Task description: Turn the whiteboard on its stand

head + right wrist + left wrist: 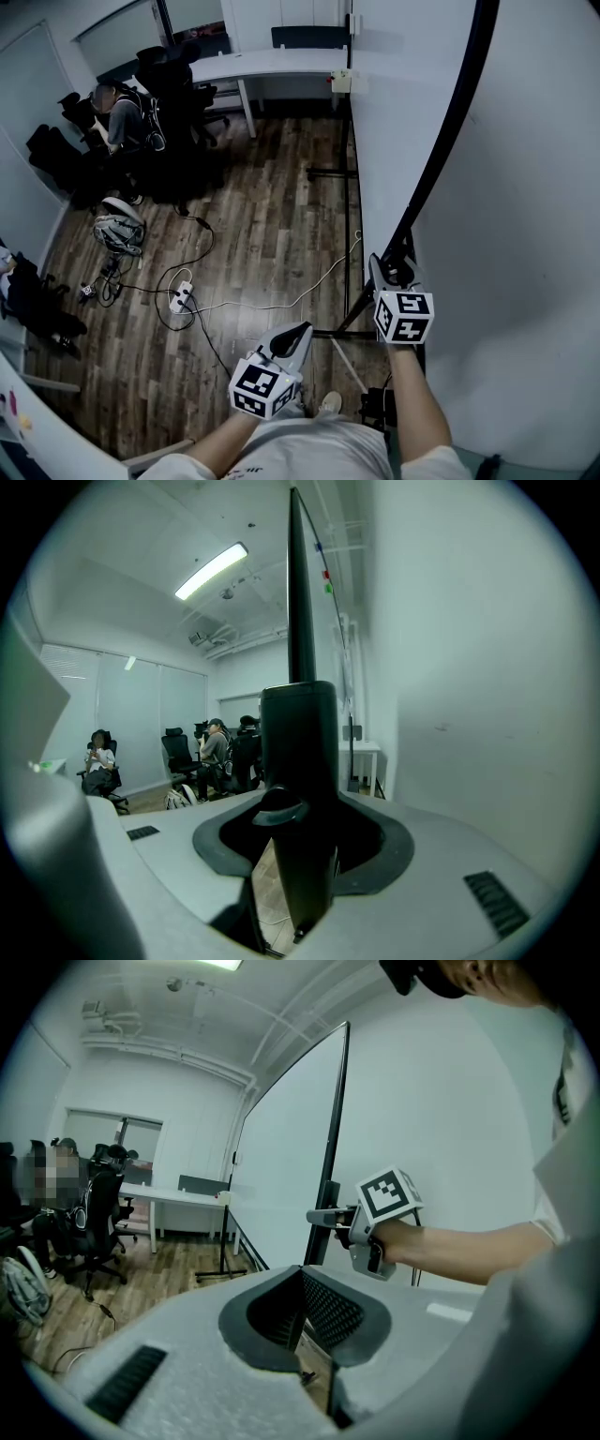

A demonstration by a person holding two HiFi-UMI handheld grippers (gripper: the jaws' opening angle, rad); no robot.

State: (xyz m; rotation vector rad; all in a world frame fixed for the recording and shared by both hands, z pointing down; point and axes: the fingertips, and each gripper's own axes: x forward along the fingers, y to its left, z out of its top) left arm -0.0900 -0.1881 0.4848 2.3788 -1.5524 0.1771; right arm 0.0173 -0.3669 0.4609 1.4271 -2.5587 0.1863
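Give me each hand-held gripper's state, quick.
Left hand-held gripper: looks closed, tips meeting, nothing held.
Right hand-held gripper: closed on the whiteboard frame.

Whiteboard (281,1147) white, frame (333,1129) black; floor (262,206) brown woodgrain; desk (272,64) white; chairs (173,80) apparently black.
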